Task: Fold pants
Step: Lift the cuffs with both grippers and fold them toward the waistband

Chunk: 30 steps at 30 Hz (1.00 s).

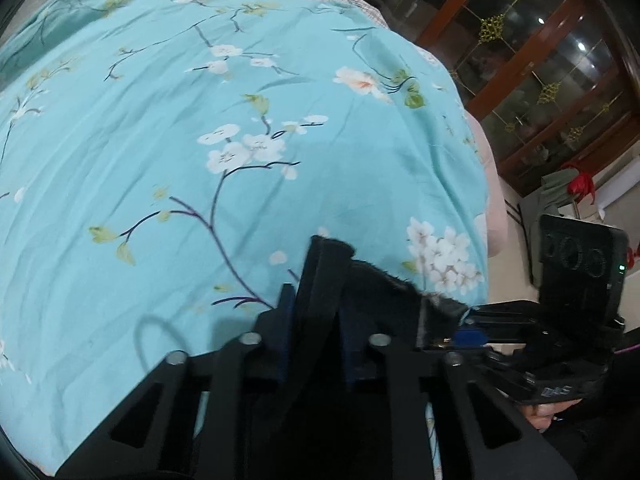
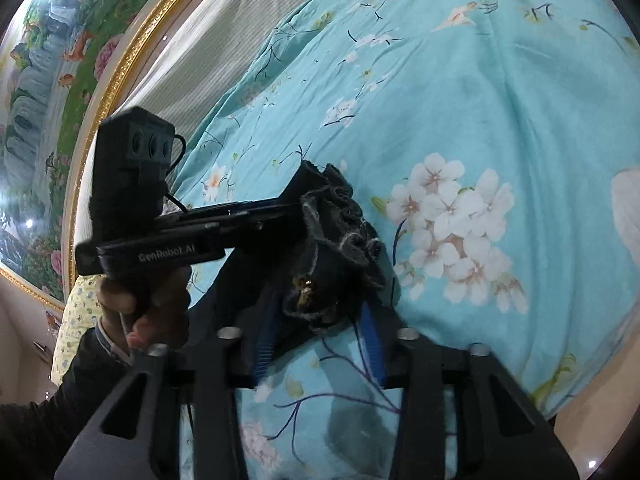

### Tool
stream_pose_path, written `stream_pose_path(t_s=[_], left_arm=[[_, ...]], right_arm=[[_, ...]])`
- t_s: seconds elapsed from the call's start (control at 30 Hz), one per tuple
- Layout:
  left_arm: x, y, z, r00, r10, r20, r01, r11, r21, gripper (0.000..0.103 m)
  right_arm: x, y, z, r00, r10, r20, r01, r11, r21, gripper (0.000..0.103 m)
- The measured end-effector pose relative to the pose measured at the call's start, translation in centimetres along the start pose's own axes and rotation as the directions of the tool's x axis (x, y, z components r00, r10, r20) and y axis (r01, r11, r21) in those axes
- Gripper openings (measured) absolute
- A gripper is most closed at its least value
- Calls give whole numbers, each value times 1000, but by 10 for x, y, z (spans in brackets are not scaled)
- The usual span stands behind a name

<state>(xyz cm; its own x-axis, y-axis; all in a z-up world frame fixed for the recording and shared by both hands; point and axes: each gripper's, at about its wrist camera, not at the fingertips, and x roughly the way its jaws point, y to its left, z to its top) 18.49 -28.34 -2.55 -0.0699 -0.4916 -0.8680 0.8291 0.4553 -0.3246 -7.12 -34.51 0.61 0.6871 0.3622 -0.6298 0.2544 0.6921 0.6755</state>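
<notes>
Left wrist view, lower middle: left tongs [image 1: 320, 280] are pinching the soft, limp dark pants [image 1: 384, 284]; right tongs [image 2: 320, 280] are pinching the bunched waistband too, over the bed [image 1: 160, 120].

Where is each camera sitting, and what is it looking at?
Left wrist view: sits on the left tool, looking along its fingers over the blue flowered bedspread toward a wooden glass cabinet; the tool pinches dark pants fabric, and the right tool comes in from the right.
Right wrist view: sits on the right tool, facing the bedspread and a gold-framed painting; the left tool and the hand holding it show.
Shared: bedspread, pants, and the other tool.
</notes>
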Motion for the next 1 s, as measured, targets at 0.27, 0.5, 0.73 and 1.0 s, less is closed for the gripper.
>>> stream_pose_path(t_s=[0.27,0.5,0.73,1.0], left_arm=[[-56,2,-18,982,-87,165,102,991,-86,11],[-134,-1,-63,942,-44,332,93,987,-133,10],[-187,3,-121,905,38,424,56,977,-208,10],[-210,23,-184,874,131,468,38,941,-335,9]], right_arm=[[-11,12,5,991,128,30,-128,992,-13,15],[-17,64,6,940,341,-2,-339,935,-105,14],[5,124,-11,902,414,-121,-430,881,-196,14],[41,161,-35,884,401,-240,-454,858,-238,14]])
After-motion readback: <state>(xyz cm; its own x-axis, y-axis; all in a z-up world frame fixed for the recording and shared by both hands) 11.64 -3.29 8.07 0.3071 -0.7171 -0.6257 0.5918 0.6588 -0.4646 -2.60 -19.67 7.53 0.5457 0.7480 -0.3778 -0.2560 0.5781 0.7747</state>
